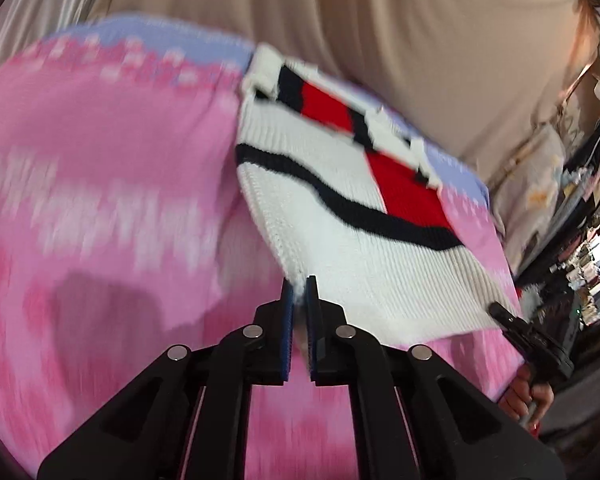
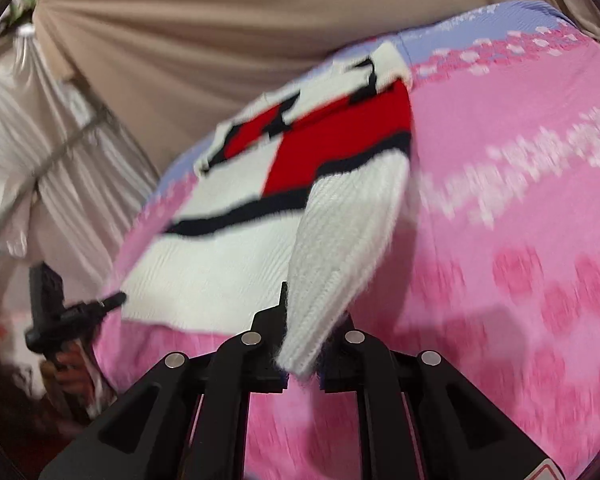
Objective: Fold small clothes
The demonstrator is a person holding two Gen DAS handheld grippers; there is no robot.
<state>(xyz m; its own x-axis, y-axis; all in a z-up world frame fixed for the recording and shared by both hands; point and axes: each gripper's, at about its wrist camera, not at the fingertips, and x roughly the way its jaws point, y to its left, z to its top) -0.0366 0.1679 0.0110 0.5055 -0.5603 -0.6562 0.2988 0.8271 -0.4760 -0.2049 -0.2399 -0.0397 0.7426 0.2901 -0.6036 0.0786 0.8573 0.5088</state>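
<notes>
A white knit sweater [image 1: 340, 208] with red blocks and navy stripes lies on a pink patterned bedspread [image 1: 100, 152]. My left gripper [image 1: 300, 286] is shut on the sweater's near left edge, and a bit of white knit shows between the blue pads. The right gripper [image 1: 504, 316] reaches the hem's other corner, held by a hand [image 1: 528, 396]. In the right wrist view the right gripper [image 2: 310, 312] is shut on a raised white ribbed fold of the sweater [image 2: 340, 240], which hides one finger. The left gripper [image 2: 114, 300] touches the far hem corner there. Both views are motion-blurred.
The bedspread [image 2: 520, 200] has a lavender border [image 1: 160, 36] at its far edge. Beige draped fabric [image 1: 380, 20] hangs behind the bed. Cluttered shelves [image 1: 592, 272] stand at the right of the left wrist view. White curtains [image 2: 40, 160] hang at the left of the right wrist view.
</notes>
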